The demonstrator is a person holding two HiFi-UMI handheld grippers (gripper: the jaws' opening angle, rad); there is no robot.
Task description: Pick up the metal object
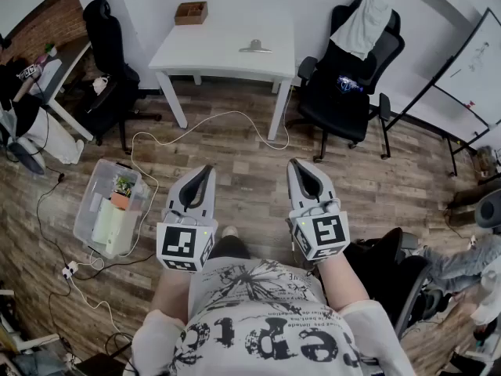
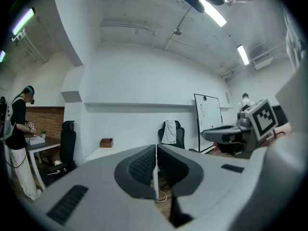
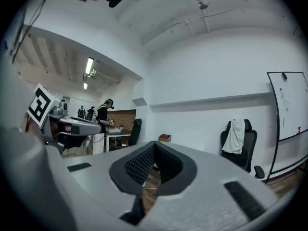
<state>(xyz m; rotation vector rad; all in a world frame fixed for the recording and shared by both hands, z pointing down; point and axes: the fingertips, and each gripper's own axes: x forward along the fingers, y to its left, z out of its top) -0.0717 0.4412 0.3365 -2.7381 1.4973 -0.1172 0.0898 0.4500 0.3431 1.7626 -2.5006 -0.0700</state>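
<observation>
The room is an office with a wood-plank floor [image 1: 235,143] and one white table [image 1: 203,49] against the far wall.

**Task object.** One metal object [image 1: 256,48] lies on the white table, in its right half and closer to the front edge than to the wall. Its long axis runs parallel to that front edge. Neither gripper view shows it.

**Other items, counted.**
- One wooden box [image 1: 191,12] stands at the far-left corner of the white table, well apart from the metal object.
- Two black office chairs flank the table. The right chair [image 1: 352,69] carries a white garment over its back.
- One whiteboard [image 1: 476,69] stands at the right.
- One clear plastic bin [image 1: 113,206] sits on the floor at the left, with a cable running past it.

**Grippers.** The left gripper [image 1: 202,177] and the right gripper [image 1: 301,172] are held side by side at waist height, both pointing toward the table. Each has its jaws clenched together, pad against pad, with nothing between them.

**Governing relation.** The metal object lies straight ahead of both grippers and well apart from them, almost midway between their lines. The right gripper appears marginally nearer. The jaws need to be released before any approach, and a closing line across the long axis appears most suitable.
</observation>
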